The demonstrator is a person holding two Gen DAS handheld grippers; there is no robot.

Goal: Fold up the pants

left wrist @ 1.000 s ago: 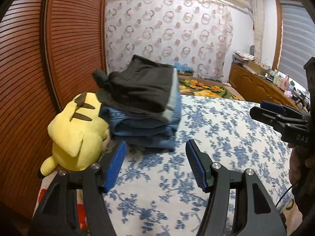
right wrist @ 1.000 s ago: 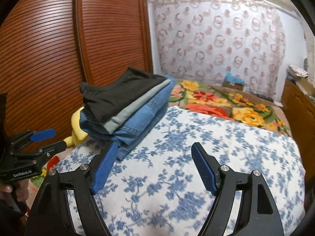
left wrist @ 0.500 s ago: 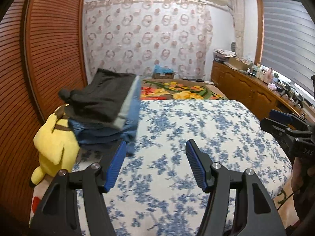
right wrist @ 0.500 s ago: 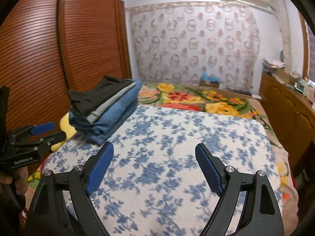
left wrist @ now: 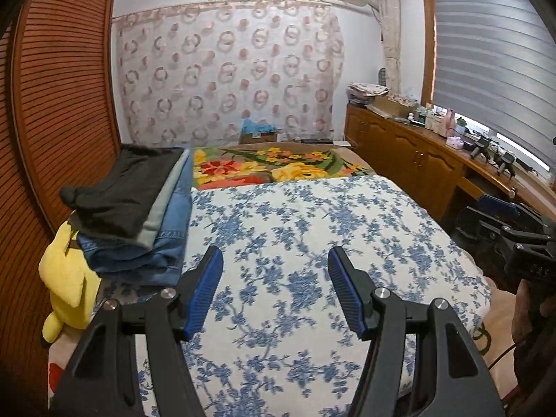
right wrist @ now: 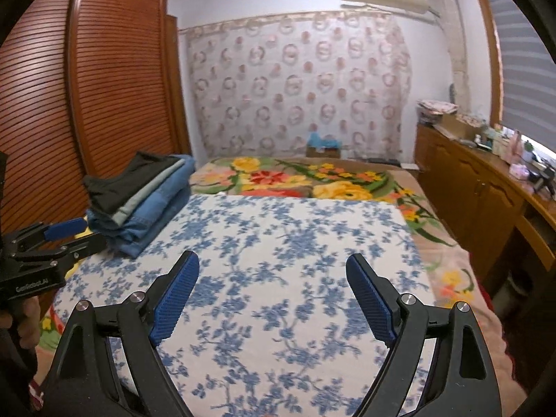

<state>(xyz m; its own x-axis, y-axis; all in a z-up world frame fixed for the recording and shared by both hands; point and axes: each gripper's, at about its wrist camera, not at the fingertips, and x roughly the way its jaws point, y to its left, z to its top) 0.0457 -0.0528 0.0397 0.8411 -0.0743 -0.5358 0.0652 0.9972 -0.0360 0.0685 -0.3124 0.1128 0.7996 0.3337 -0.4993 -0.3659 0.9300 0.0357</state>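
A stack of folded pants (left wrist: 139, 208) is seen at 10 o'clock on the bed (left wrist: 312, 243); no unfolded pants are visible. The left gripper (left wrist: 274, 288) and right gripper (right wrist: 271, 295) are held with fingers apart, nothing gripped.

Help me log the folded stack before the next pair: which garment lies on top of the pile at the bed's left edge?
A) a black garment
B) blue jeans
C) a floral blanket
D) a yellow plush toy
A: the black garment caps the pile, with a grey layer and blue jeans under it.
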